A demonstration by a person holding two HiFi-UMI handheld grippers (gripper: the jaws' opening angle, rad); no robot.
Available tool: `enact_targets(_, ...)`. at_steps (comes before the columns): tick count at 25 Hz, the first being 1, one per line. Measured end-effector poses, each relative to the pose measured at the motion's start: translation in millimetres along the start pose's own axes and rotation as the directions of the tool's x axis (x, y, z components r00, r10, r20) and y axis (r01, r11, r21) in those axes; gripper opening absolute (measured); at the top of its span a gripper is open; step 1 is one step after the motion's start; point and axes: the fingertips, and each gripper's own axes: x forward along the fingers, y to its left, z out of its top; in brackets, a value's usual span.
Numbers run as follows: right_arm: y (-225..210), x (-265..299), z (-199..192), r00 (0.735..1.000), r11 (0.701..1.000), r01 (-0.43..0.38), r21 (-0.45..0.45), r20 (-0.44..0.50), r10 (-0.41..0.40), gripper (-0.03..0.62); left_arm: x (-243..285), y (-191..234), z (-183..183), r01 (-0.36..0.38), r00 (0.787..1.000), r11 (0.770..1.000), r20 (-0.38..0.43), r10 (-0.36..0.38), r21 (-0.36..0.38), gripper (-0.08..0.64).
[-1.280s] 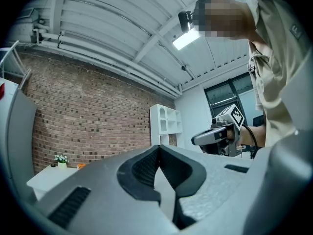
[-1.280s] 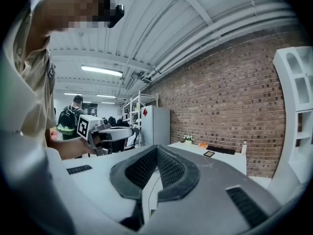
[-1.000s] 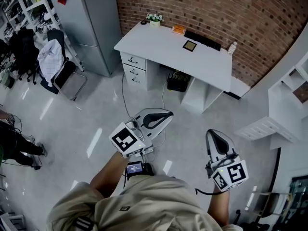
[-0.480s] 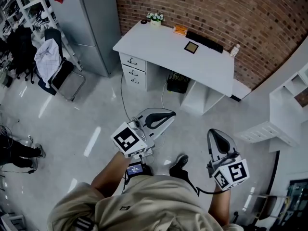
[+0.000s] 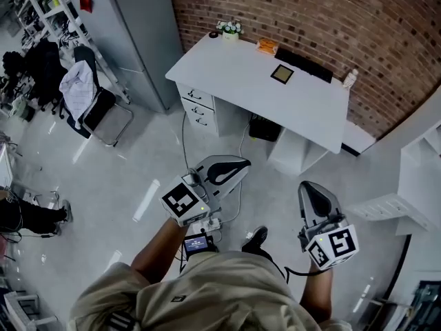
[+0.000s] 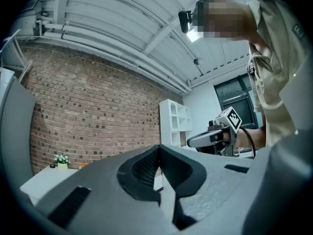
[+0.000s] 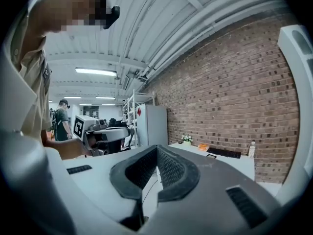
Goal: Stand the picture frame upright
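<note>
- Carrying both tools low in front of you, you stand on the open floor, well apart from the white desk (image 5: 231,64). Nothing of the task is within reach yet.
- Your left gripper (image 5: 238,165) has its jaws pressed together with nothing between them. In its own view the ribbed pads meet on empty air.
- Your right gripper (image 5: 307,187) is the same: jaws together, nothing held. That probably suits walking, since there is nothing to carry.
- The picture frame (image 5: 282,74) lies flat and face up on the desk top, toward the back. It sits just in front of the dark keyboard (image 5: 304,64), which runs along the brick wall.
- Because it lies flat, it seems to offer only a thin edge. You will likely need to part one pair of jaws before reaching for it.
- The small plant (image 5: 230,27) and the orange object (image 5: 267,45) sit apart from the frame, so they should not crowd your approach.
</note>
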Motion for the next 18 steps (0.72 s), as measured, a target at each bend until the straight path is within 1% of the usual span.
enact_targets(4, -60, 0, 1, 0.999, 0.999, -0.039, -0.005, 0.000, 0.039, 0.003, 59, 9, -7, -0.037, 0.999, 0.999, -0.025, 0.037, 0.000, 0.006)
enact_targets(9, -125, -6, 4, 0.997, 0.997, -0.071, -0.014, 0.012, 0.072, 0.003, 128, 12, -1, -0.061, 0.998, 0.998, -0.017, 0.061, 0.029, 0.006)
enact_targets(14, -169, -11, 7, 0.997, 0.997, -0.075, -0.005, 0.034, 0.075, 0.003, 177, 13, 0, -0.049, 0.998, 0.998, -0.030, 0.051, 0.048, 0.006)
enact_targets(16, -181, -12, 4, 0.997, 0.997, -0.075, 0.007, 0.030, 0.075, 0.003, 190, 15, 3, -0.051, 0.998, 0.997, -0.023, 0.052, 0.053, 0.006)
enact_targets(18, -191, -9, 2, 0.997, 0.997, -0.079, 0.018, 0.023, 0.079, 0.003, 199, 20, 0, -0.054, 0.998, 0.997, -0.037, 0.056, 0.051, 0.006)
